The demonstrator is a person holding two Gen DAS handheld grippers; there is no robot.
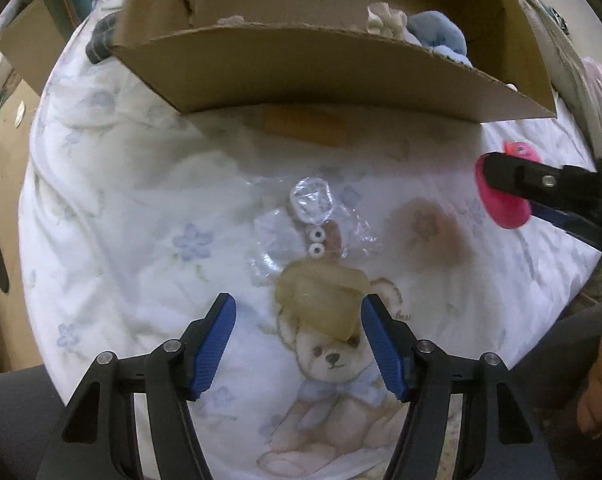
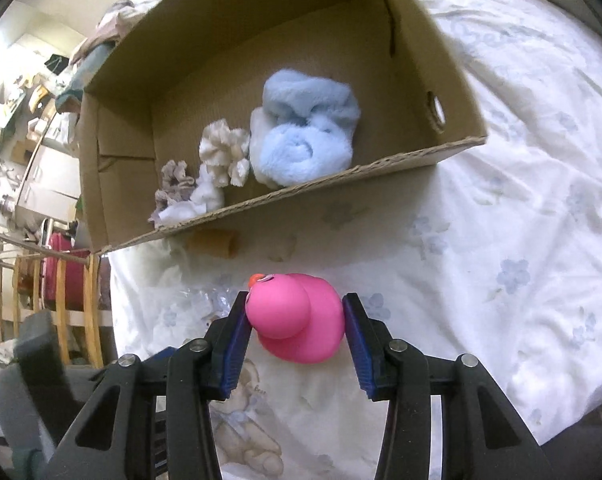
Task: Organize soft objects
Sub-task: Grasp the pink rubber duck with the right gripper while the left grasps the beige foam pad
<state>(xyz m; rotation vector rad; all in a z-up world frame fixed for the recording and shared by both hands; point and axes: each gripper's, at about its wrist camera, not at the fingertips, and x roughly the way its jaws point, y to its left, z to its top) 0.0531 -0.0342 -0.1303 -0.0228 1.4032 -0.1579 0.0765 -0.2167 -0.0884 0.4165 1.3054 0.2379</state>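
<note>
My right gripper (image 2: 296,322) is shut on a pink rubber duck (image 2: 297,318) and holds it above the bed, in front of the cardboard box (image 2: 341,184). The duck also shows in the left wrist view (image 1: 501,204), held at the right. My left gripper (image 1: 299,312) is open above a translucent tan squishy toy (image 1: 321,300) with googly eyes (image 1: 316,242), partly in clear plastic wrap (image 1: 311,200). The toy lies between the fingers, untouched. The box holds a light-blue fluffy item (image 2: 305,136), a cream scrunchie (image 2: 223,152) and a grey-white one (image 2: 181,192).
The white bedspread (image 1: 121,208) has a teddy bear print (image 1: 333,380). A tan cylinder (image 2: 213,242) lies at the foot of the box's front wall. Wooden furniture and room clutter (image 2: 41,160) stand off the bed's left. A person's leg (image 1: 597,392) is at the right.
</note>
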